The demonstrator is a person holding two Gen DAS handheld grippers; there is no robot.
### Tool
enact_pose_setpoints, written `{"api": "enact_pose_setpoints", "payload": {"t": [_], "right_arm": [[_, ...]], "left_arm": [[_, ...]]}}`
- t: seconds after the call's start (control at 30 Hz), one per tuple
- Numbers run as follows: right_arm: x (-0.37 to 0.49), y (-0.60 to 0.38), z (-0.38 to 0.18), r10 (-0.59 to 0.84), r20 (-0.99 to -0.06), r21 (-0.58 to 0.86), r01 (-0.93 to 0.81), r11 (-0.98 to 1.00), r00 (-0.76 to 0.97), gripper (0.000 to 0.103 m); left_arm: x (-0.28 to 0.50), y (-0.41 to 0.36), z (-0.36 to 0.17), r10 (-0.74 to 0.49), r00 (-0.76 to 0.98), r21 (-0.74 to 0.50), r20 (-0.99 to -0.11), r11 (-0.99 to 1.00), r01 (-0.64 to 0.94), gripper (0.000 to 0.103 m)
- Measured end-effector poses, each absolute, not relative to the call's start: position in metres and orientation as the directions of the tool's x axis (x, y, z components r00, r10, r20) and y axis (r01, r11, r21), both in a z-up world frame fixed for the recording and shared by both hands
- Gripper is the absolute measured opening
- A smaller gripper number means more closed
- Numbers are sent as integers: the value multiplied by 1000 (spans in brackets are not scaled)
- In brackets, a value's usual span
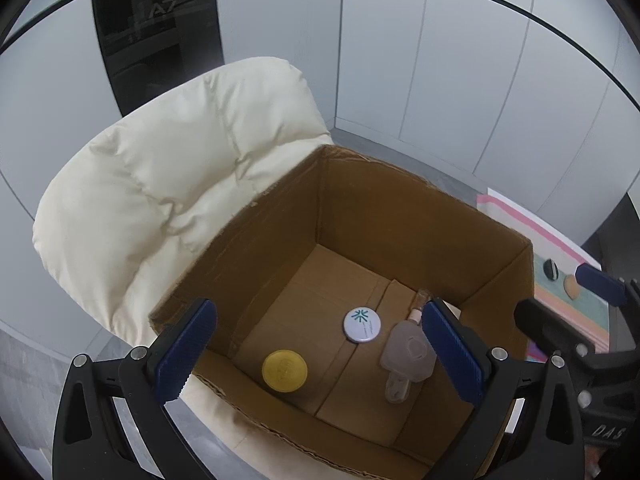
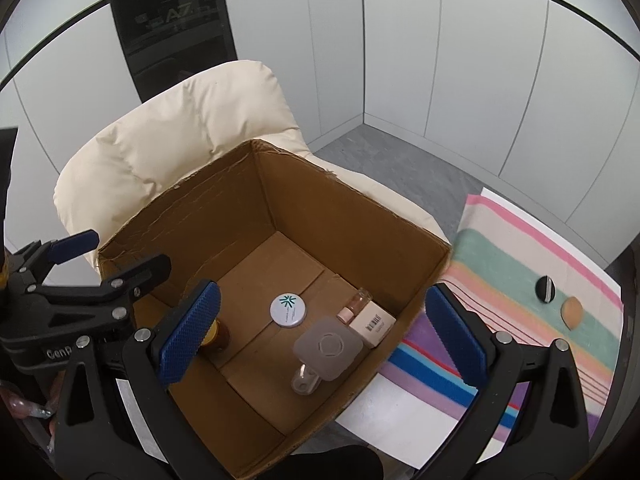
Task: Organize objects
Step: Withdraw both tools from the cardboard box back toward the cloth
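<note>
An open cardboard box rests on a cream padded chair. On its floor lie a yellow-lidded jar, a white round tin, a translucent grey square item, a small pink bottle and a pale carton. My left gripper hangs open over the box's near side with nothing between its fingers. My right gripper is open above the box's right half, also empty. A black round item and a tan teardrop sponge lie on the striped cloth.
The cream chair cushion rises behind and left of the box. The striped cloth covers a white table to the right. The right gripper's body sits beside the box's right wall in the left wrist view. Grey floor and white wall panels lie beyond.
</note>
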State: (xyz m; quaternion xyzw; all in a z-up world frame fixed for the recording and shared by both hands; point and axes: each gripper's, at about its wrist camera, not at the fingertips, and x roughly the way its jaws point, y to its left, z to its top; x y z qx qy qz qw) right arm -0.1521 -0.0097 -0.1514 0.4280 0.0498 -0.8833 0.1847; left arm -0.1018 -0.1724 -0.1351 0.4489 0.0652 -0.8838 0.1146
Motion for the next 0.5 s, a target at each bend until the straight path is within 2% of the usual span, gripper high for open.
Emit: {"api": "enact_pose_setpoints", "payload": {"t": [0.5], "right_arm": [[-121,74,-149,-231,-779,119,224,-967,-583,103]], "left_arm": [[-84,-104,-135,-92,-587,35,-804,-994,107,103]]}}
